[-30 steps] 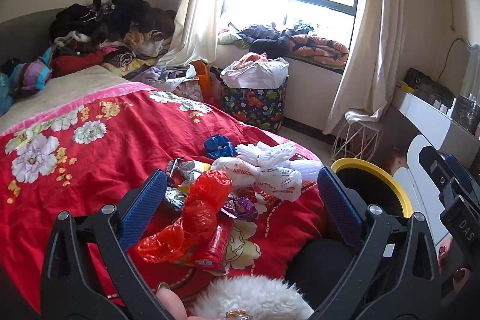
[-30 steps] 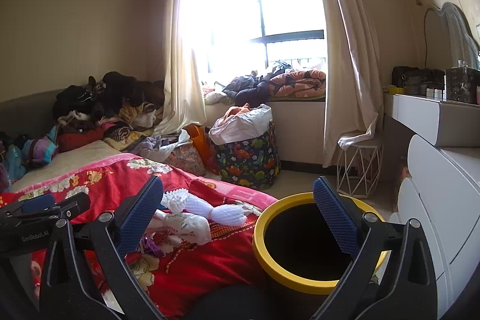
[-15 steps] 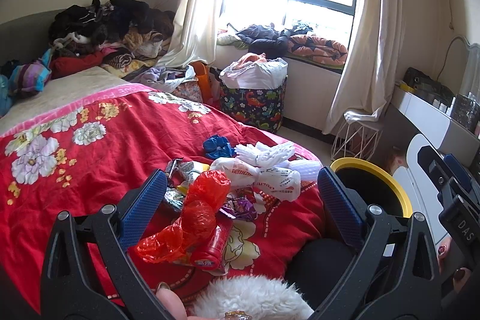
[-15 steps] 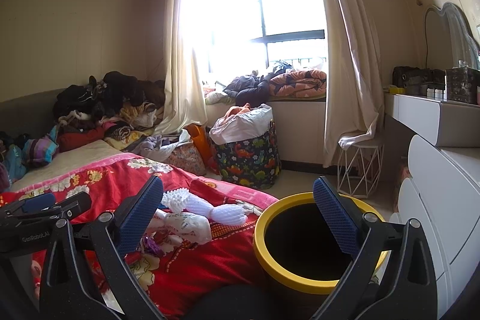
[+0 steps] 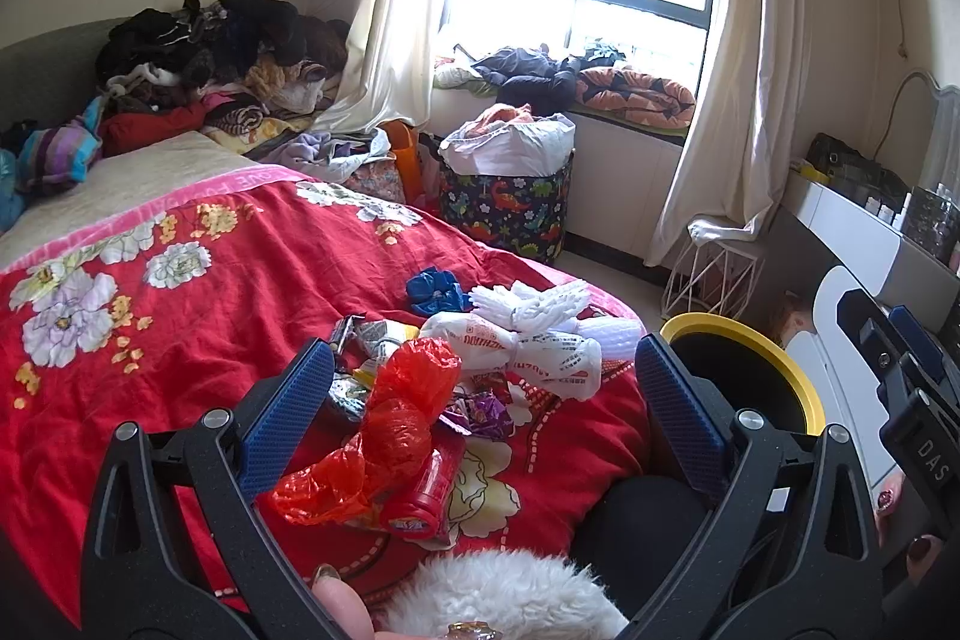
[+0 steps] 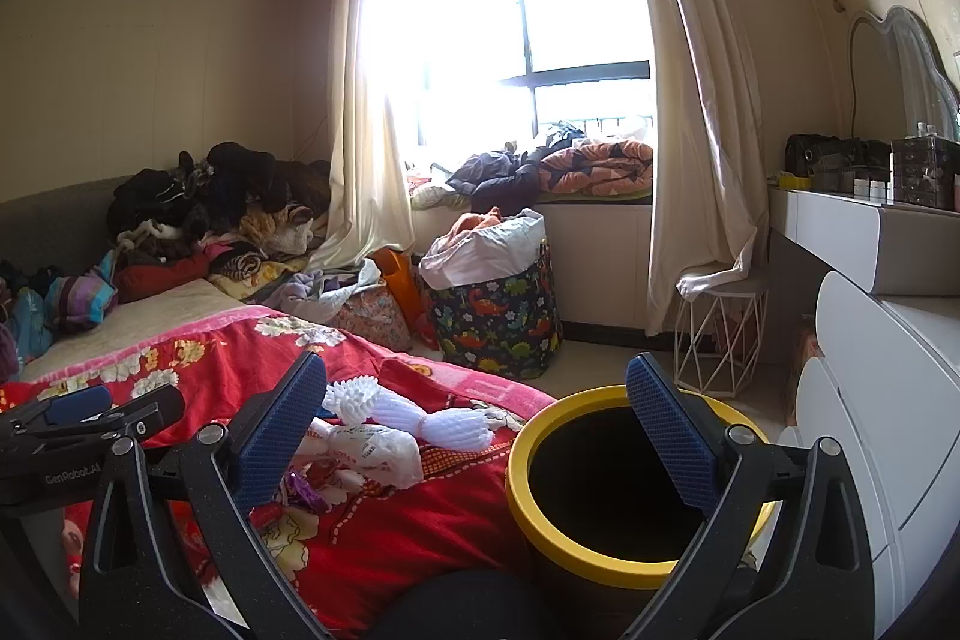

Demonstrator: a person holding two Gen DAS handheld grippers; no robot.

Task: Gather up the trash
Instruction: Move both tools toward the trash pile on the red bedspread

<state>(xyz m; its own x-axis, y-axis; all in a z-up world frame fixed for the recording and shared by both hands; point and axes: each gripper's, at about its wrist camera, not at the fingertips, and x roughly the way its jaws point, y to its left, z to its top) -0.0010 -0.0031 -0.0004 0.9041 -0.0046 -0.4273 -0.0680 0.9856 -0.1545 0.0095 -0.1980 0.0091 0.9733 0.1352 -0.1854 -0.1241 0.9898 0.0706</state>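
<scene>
Crinkled red plastic bag (image 5: 384, 436) lies between spread left gripper (image 5: 486, 400) fingers; right gripper (image 6: 480, 436) likewise spread.

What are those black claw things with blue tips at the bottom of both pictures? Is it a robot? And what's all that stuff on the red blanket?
It is not a robot. A person holds a grabbing tool in each hand, and each tool has a small camera looking out along its two fingers. So one picture comes from the left gripper and the other from the right gripper. The blue parts are the grip pads on the fingers.

Both tools are open and holding nothing.

On the red flowered blanket lies a pile of rubbish: a crumpled red plastic bag, a red cylindrical container, a white printed plastic bag, white foam netting, a blue crumpled scrap and a purple wrapper.

Beside the bed stands a black bin with a yellow rim, where the rubbish probably goes.
</scene>
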